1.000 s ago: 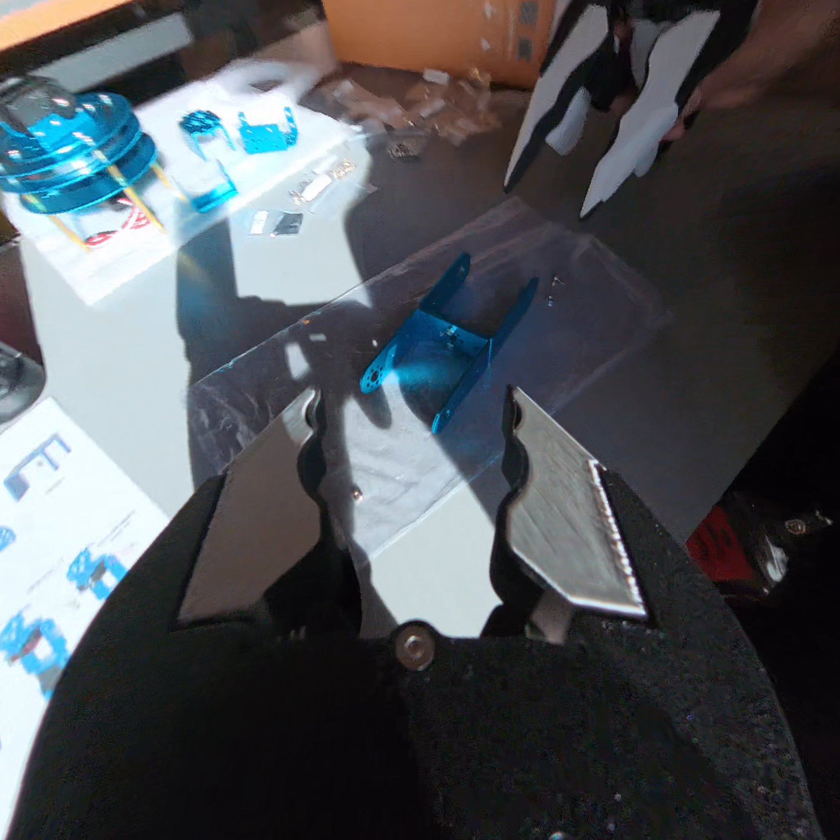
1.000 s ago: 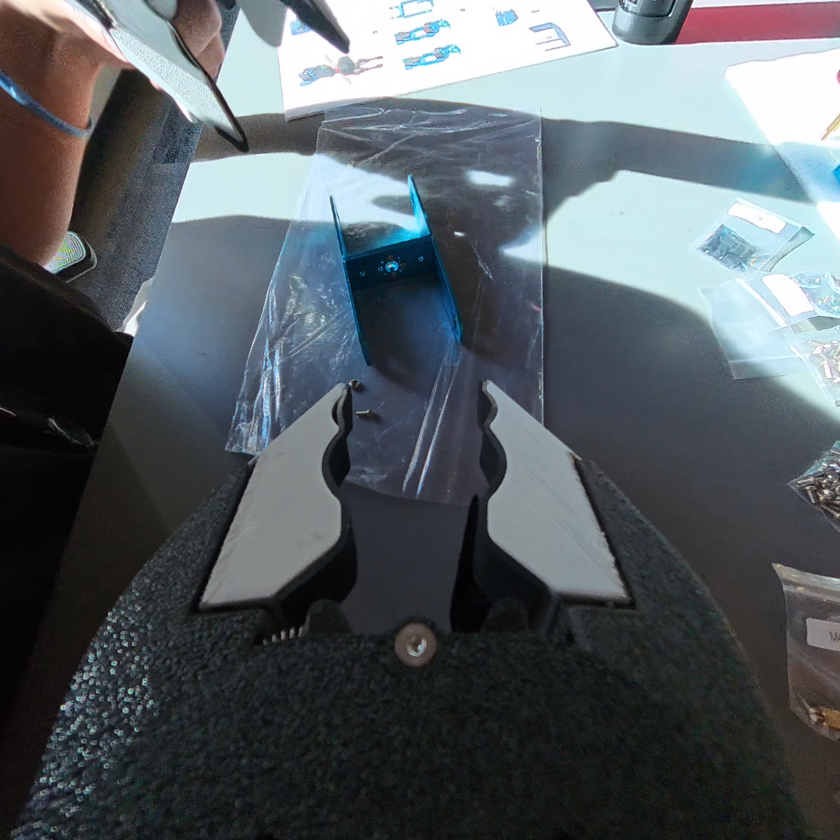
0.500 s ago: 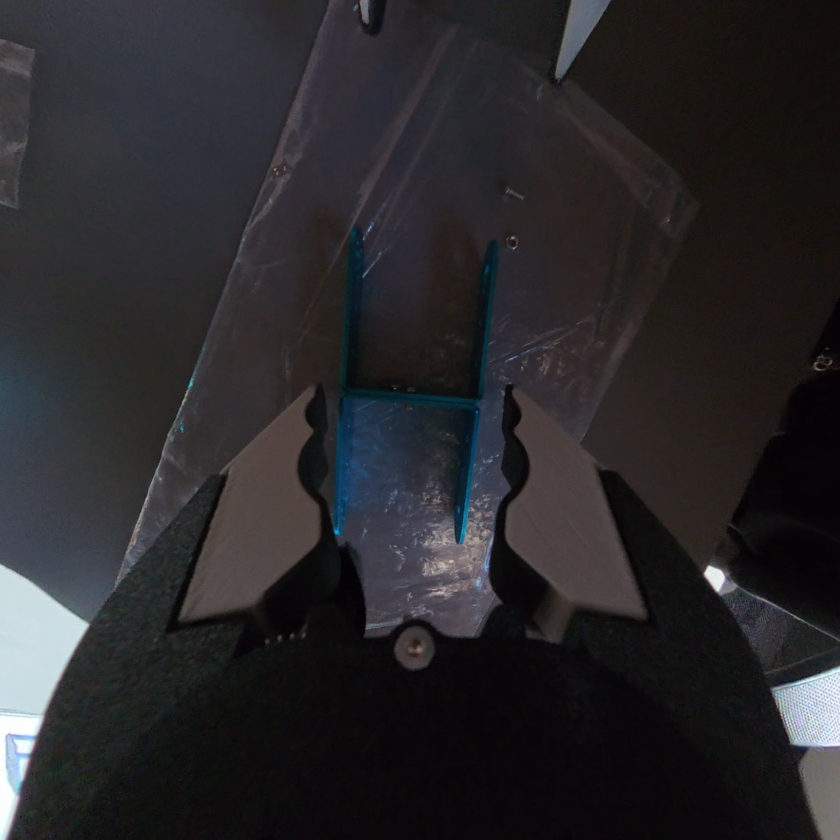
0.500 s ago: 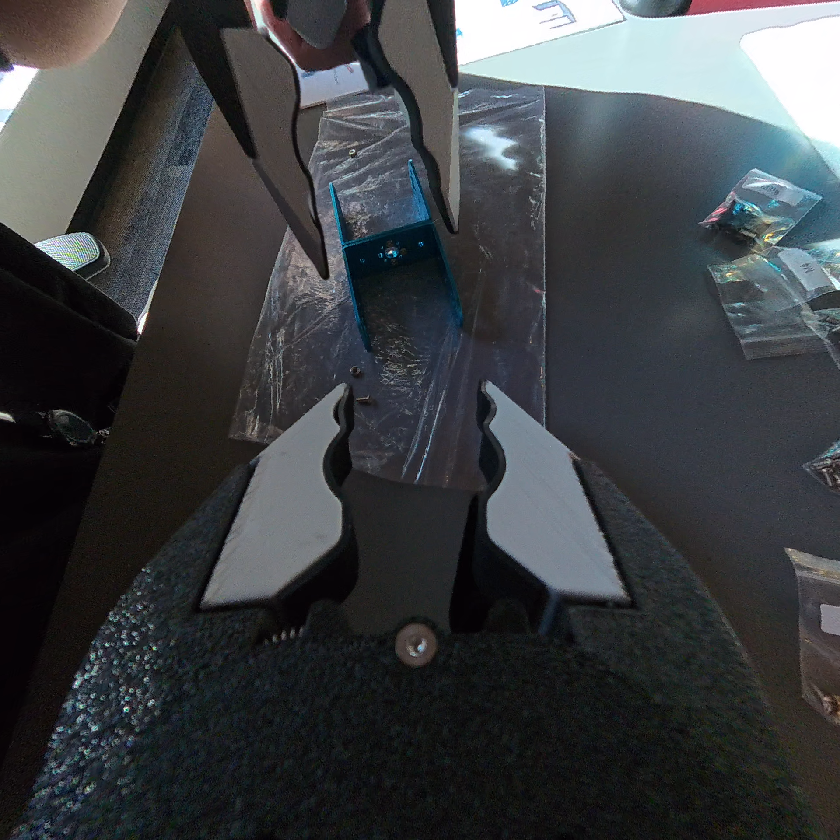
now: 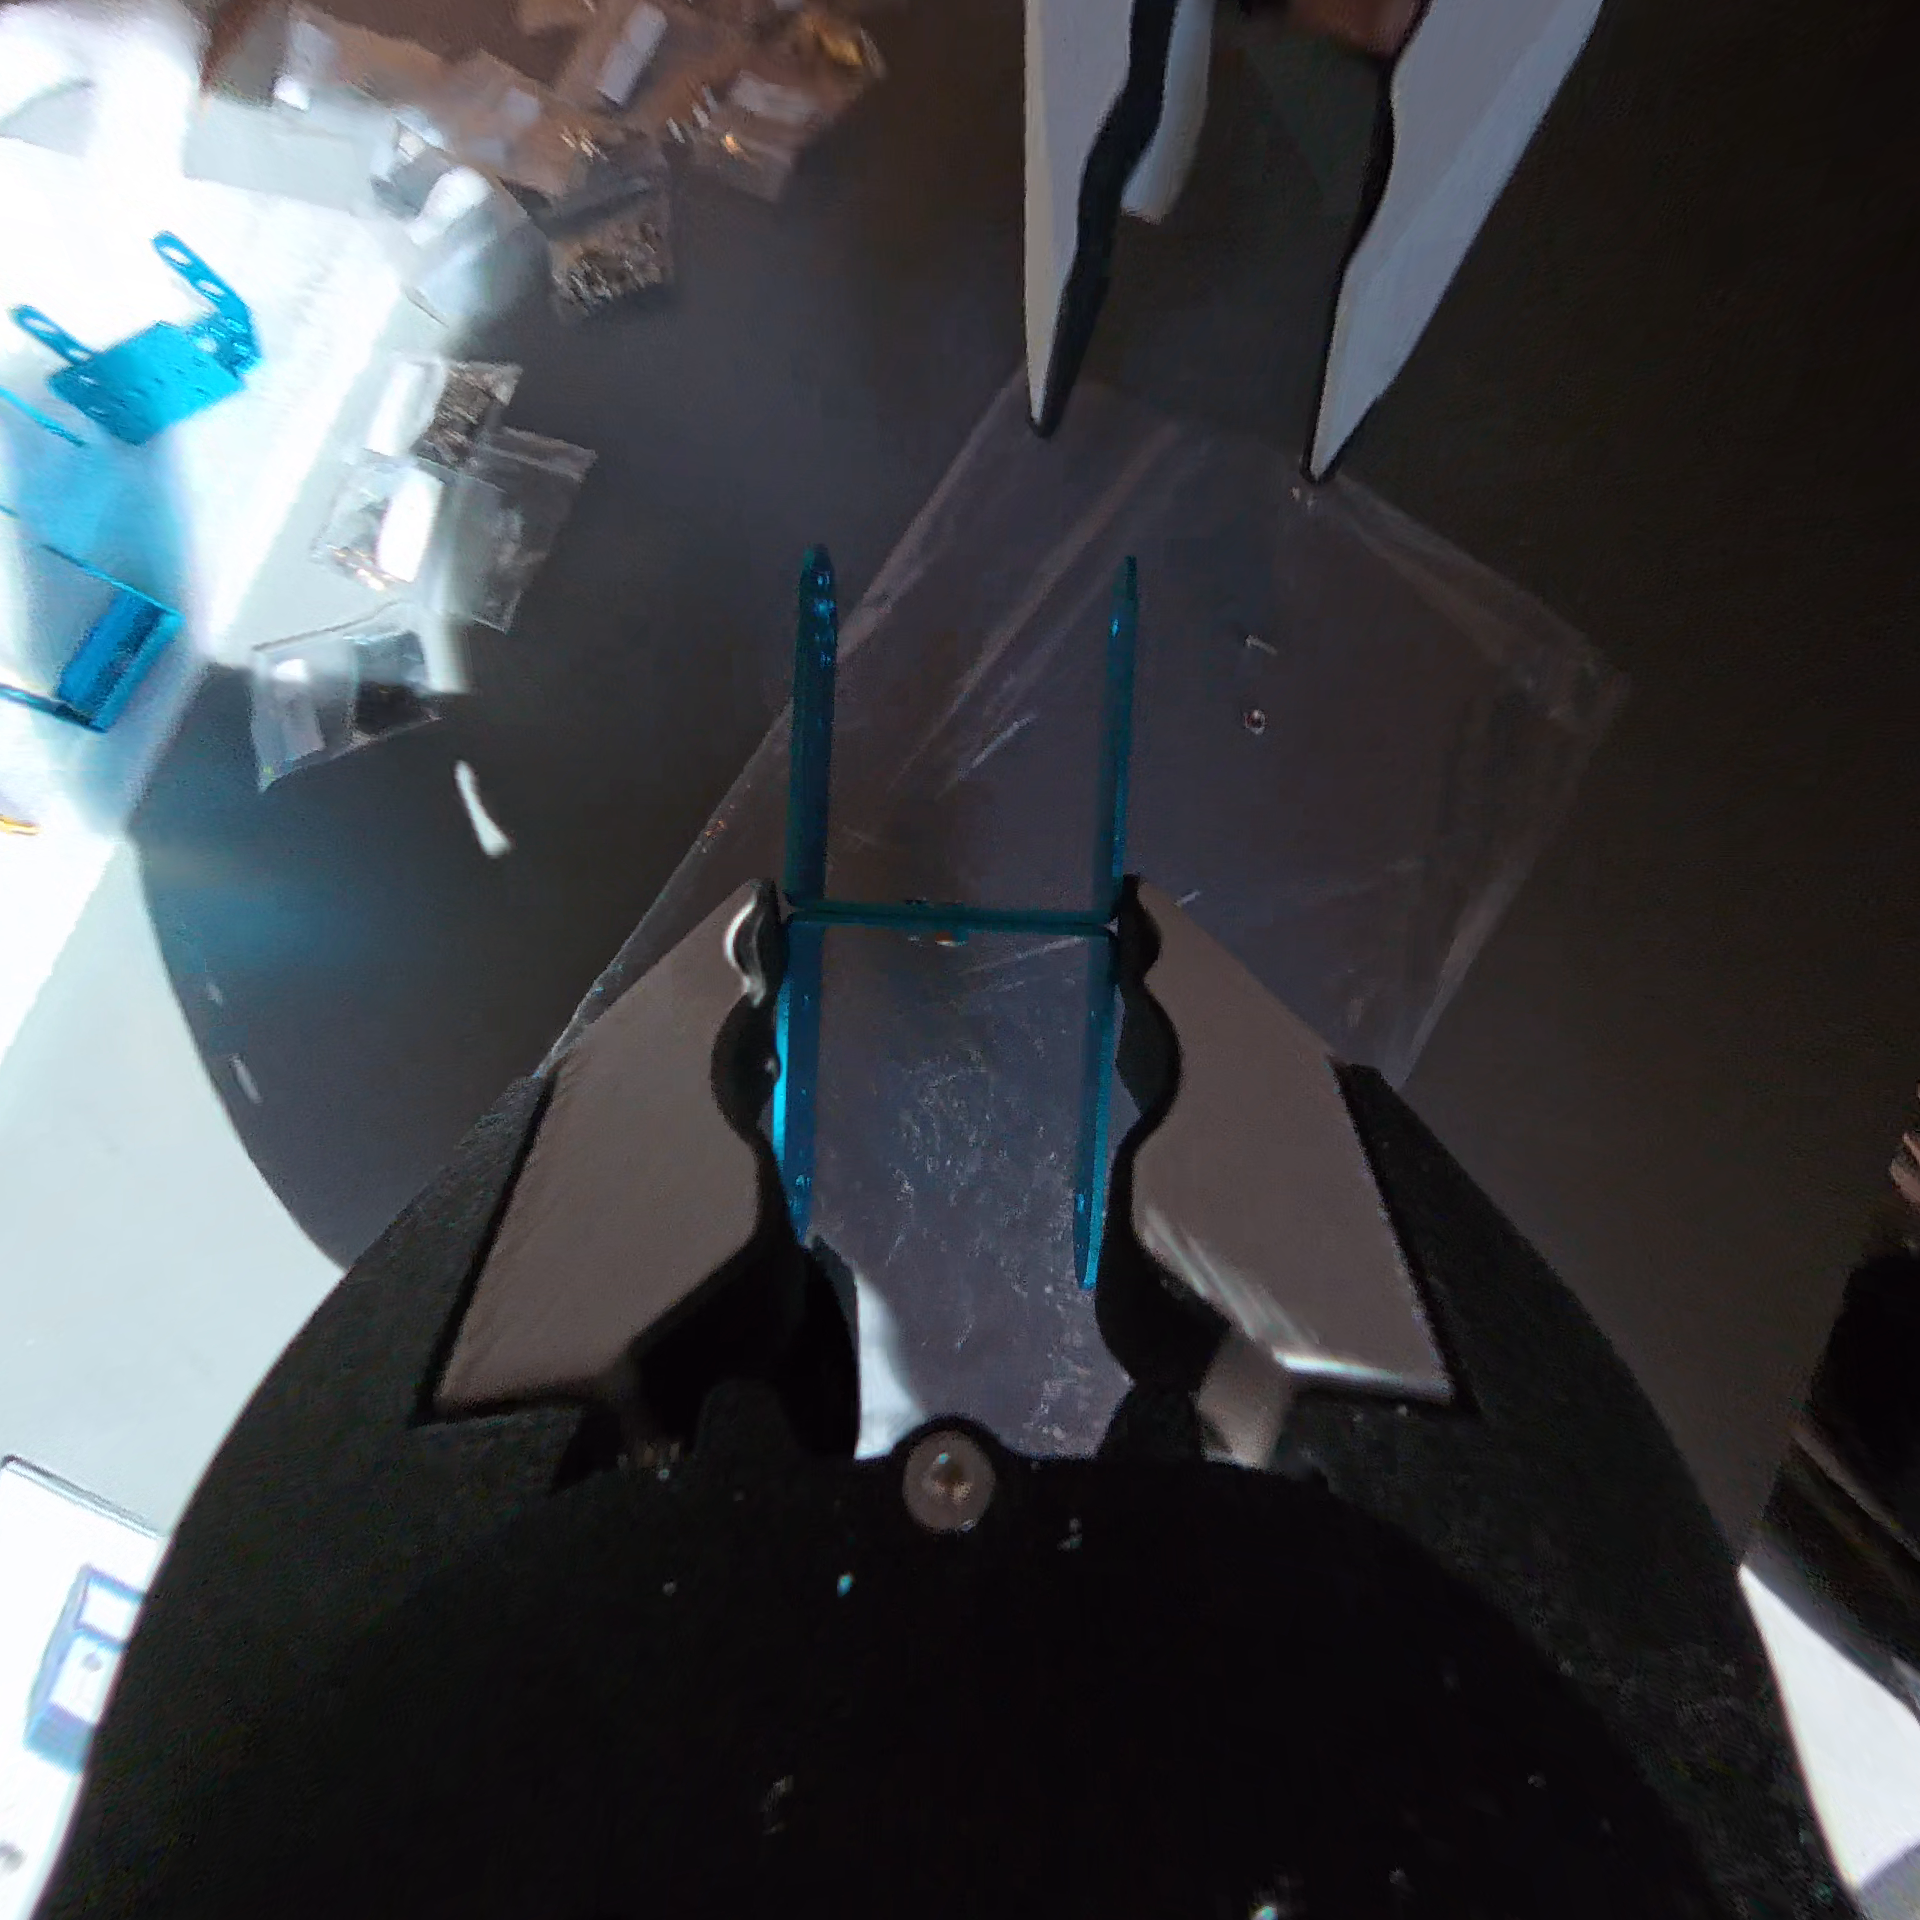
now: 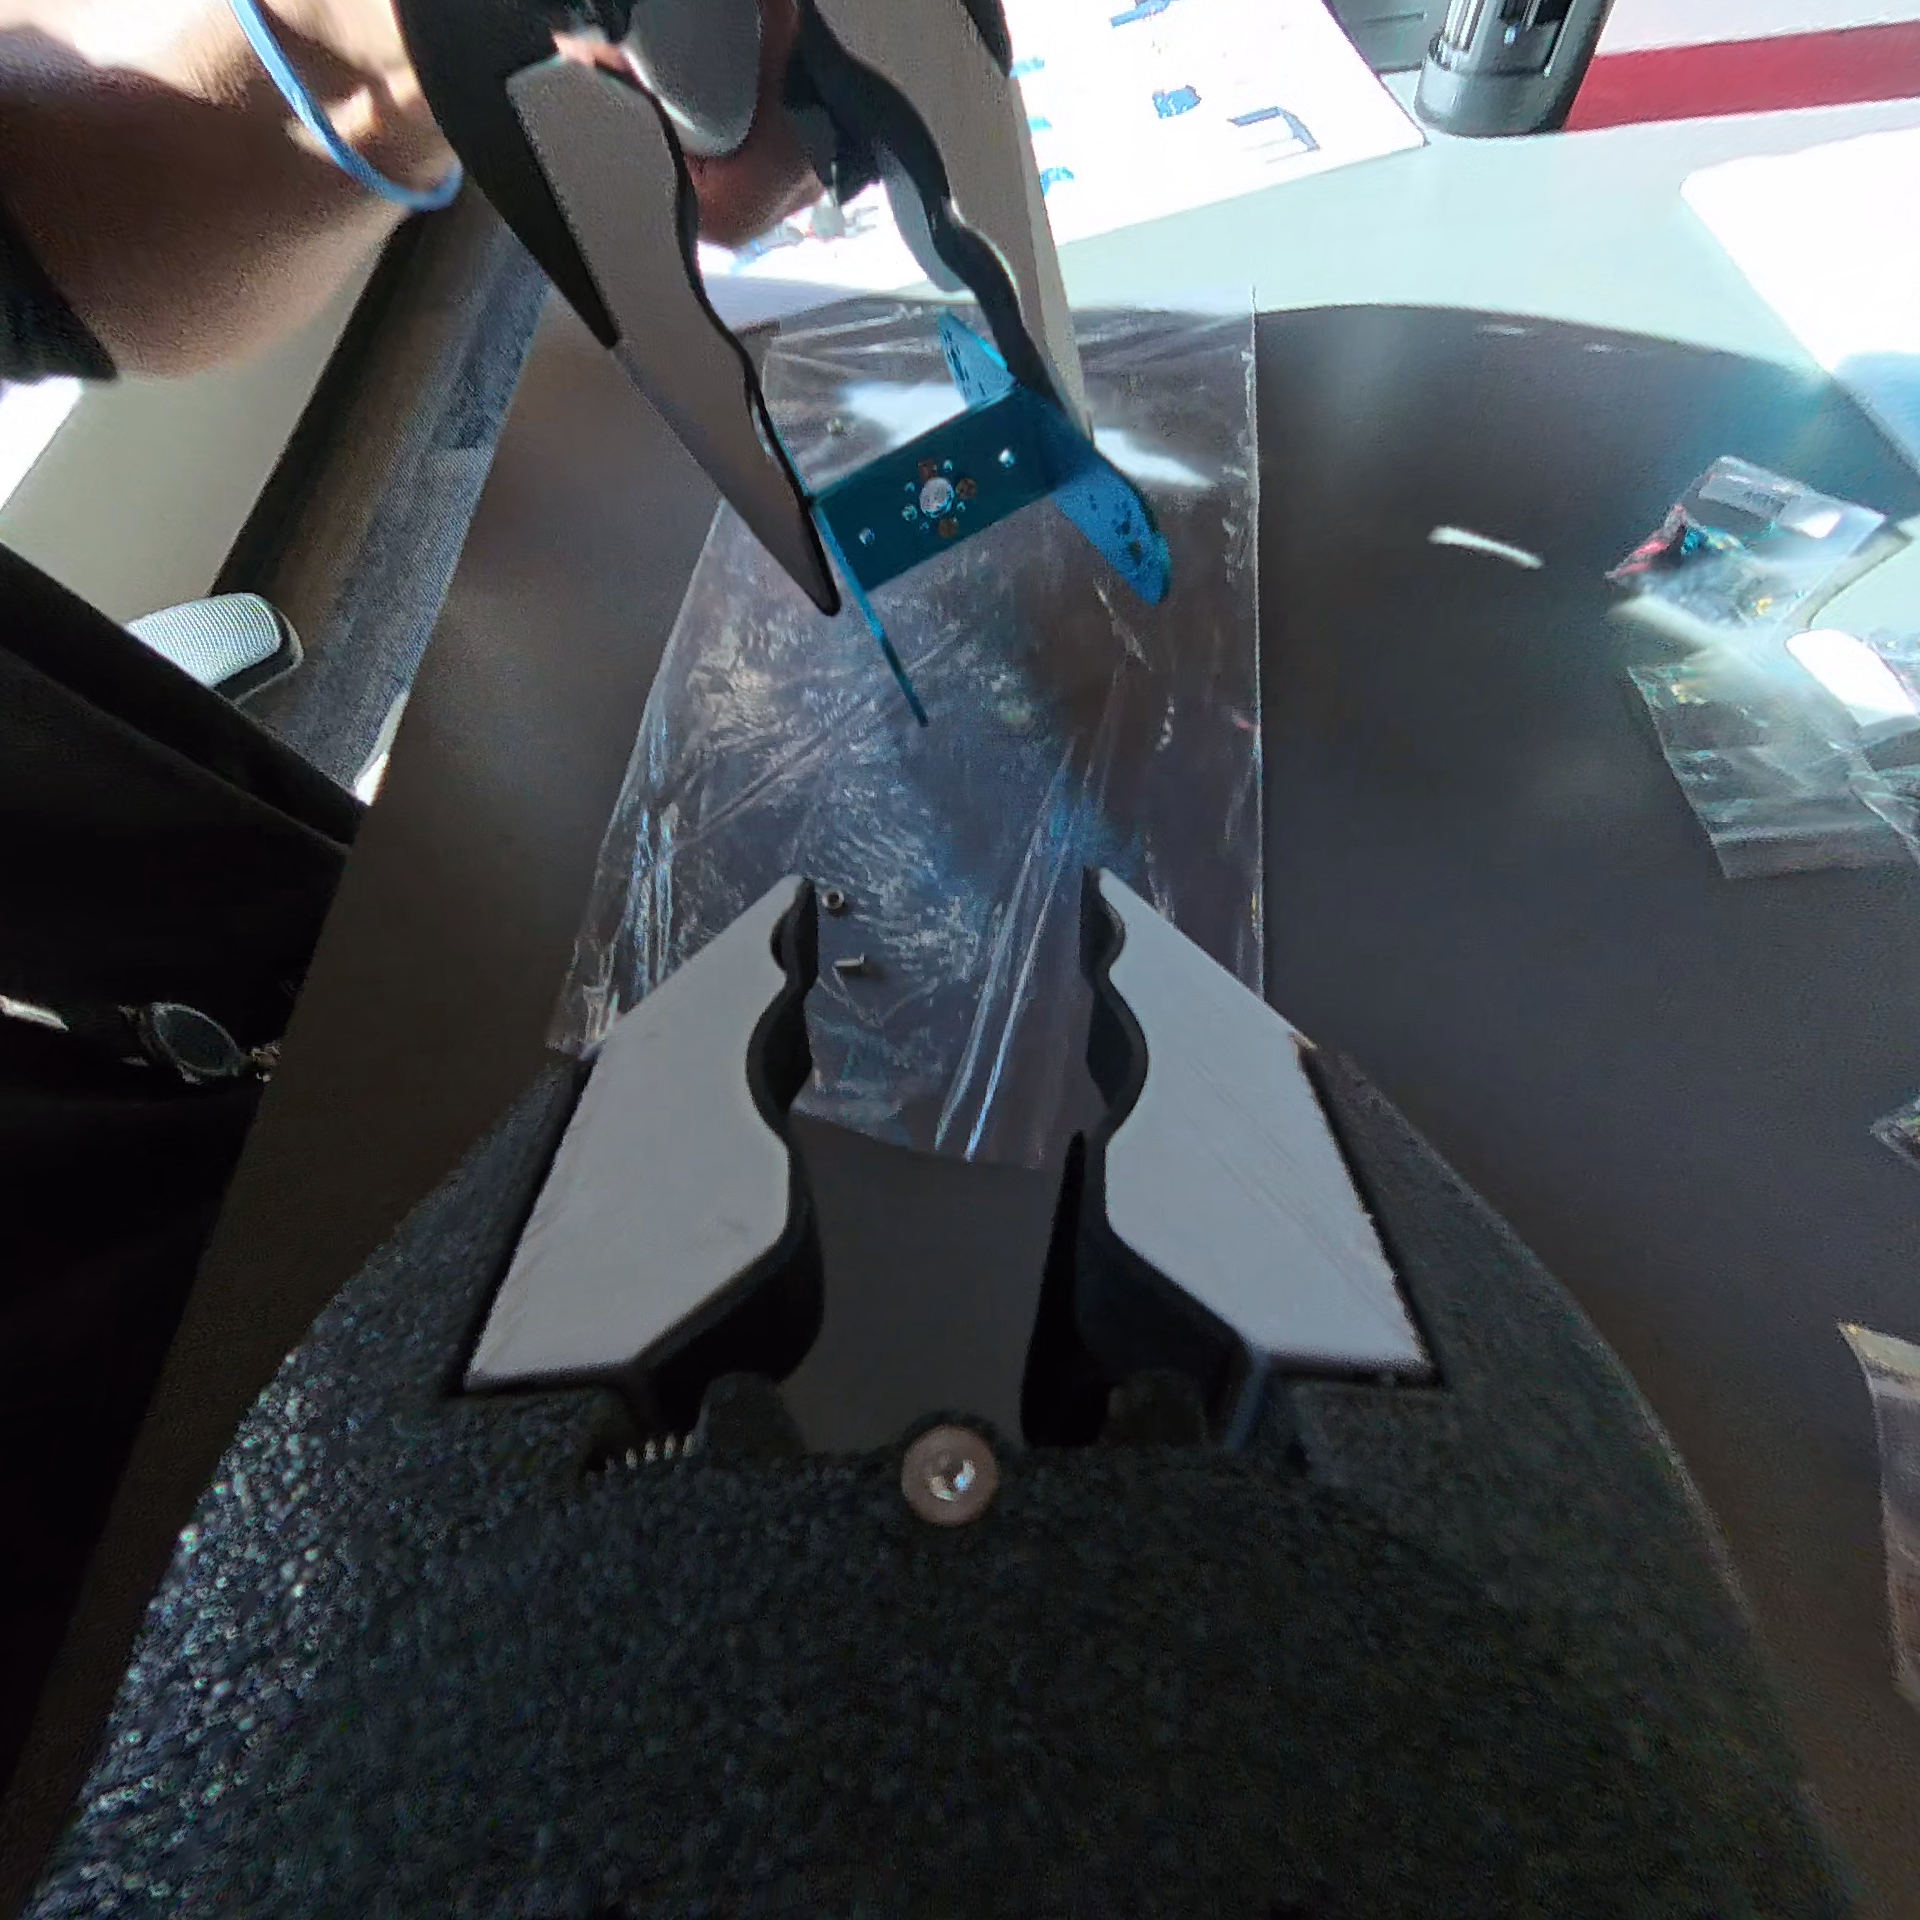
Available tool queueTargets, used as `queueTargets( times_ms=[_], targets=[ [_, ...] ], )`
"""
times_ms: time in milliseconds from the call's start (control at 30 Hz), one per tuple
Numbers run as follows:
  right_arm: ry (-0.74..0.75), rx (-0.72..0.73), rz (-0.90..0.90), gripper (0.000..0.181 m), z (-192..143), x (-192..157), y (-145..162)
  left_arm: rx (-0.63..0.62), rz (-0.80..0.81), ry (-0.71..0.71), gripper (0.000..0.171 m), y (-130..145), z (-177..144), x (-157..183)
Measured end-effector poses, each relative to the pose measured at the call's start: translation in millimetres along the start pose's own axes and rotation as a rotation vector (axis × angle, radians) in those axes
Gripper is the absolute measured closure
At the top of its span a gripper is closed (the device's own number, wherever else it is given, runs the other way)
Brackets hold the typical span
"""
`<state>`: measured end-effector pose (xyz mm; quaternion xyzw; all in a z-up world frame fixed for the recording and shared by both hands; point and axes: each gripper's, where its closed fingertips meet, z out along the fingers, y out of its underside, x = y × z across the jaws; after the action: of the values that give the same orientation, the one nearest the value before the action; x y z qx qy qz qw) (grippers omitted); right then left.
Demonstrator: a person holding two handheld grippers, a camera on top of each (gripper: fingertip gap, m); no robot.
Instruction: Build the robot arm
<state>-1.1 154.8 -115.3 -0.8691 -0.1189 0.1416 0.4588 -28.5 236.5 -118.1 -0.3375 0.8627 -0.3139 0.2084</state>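
My left gripper [image 5: 948, 904] is shut on a blue H-shaped metal bracket [image 5: 810, 727], one finger pressing on each side plate. In the right wrist view the bracket [image 6: 945, 488] hangs tilted between the left gripper's fingers [image 6: 665, 312], raised above a clear plastic sheet [image 6: 935, 748] on the dark table. My right gripper [image 6: 945, 894] is open and empty, low over the near end of the sheet, next to two small screws [image 6: 831, 902]. It also shows in the left wrist view [image 5: 1176, 447], beyond the bracket, with its tips near the sheet [image 5: 1351, 831].
Small clear bags of hardware [image 6: 1766, 727] lie to the right; they also show in the left wrist view [image 5: 447, 520]. Other blue metal parts [image 5: 145, 364] sit in bright light. A printed instruction sheet [image 6: 1195, 114] lies at the back. The table edge [image 6: 436, 582] runs along the left. The tips of one gripper are about 10 cm away from the tips of the other.
My left gripper came down over the bracket, closed on its side plates and raised it off the plastic sheet, tilting it. My right gripper stayed open in about the same place.
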Motion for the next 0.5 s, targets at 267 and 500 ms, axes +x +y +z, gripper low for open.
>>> queueTargets(
  times_ms=[267,500],
  targets=[
    [-0.081,0.315,0.008,0.135,5.8,-24.0,-78.7,0.459,-0.175,-0.197,0.110,-42.1,-39.6,-26.9],
    [0.087,0.467,0.317,0.127,2.9,8.6,-132.7,0.607,-0.225,-0.537,0.107,-59.7,-70.0,-56.9]
  ],
)
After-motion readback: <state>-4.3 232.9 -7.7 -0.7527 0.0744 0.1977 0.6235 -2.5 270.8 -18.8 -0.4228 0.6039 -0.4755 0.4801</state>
